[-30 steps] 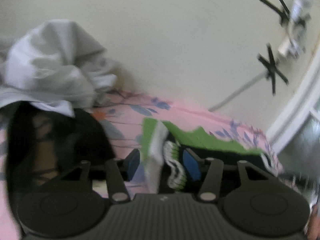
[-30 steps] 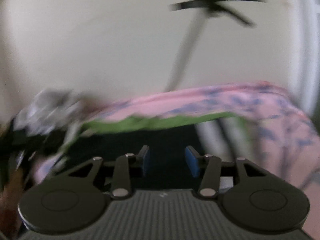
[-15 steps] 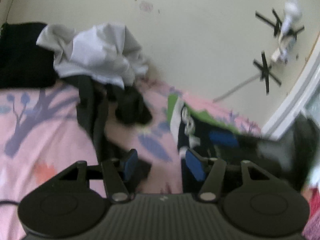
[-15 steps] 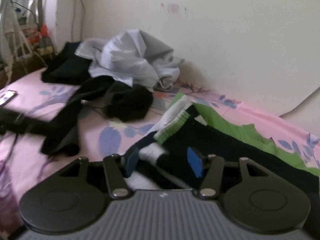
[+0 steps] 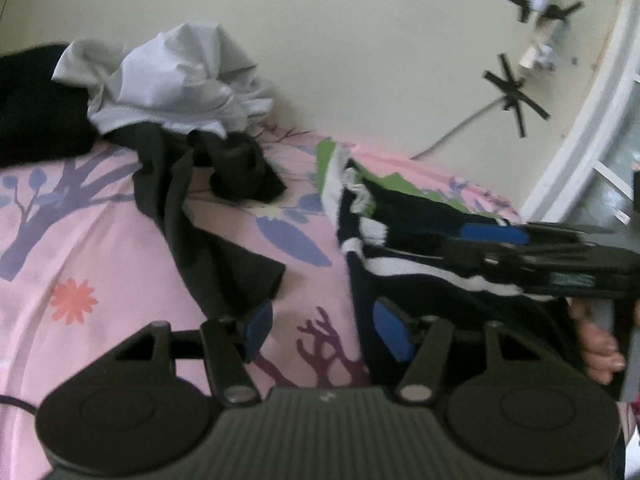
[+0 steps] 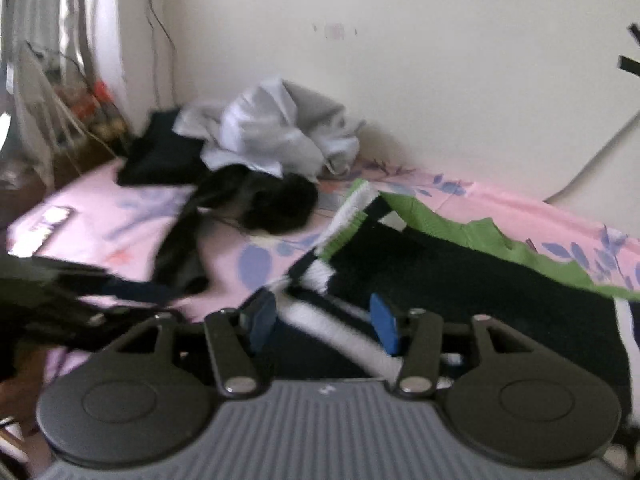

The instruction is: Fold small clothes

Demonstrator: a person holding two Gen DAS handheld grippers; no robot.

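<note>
As both tongs hovered low over the pink floral bedsheet (image 5: pixel 80 240), the garment to be folded, a black knit sweater with green and white trim (image 6: pixel 460 276), lay spread just ahead of them. Its long axis ran from the striped cuff end, nearest the tongs, away to the right and toward the wall.

The left gripper (image 5: pixel 320 330) stood with its blue pads apart and nothing between them; the sweater's dark edge (image 5: pixel 360 280) lay just beside its right-hand pad, the bare sheet under the gap. The right gripper (image 6: pixel 322 320) was also spread wide, straddling a white ribbed band of the sweater (image 6: pixel 340 328) without pinching it. I judged the right one nearer a useful hold, since cloth already sat between its pads, while the left would need to slide rightward onto the hem.

Beyond the left tongs lay a crumpled black garment (image 5: pixel 208 248), and farther off against the wall a heap of pale grey cloth (image 5: pixel 172 80); neither touched the sweater.

A second earlier the left tongs had clasped the striped sleeve, lifted up before the wall; half a second earlier the pads had already parted. The sleeve now lay down on the bed, and both tongs had dropped closer to the sweater.
</note>
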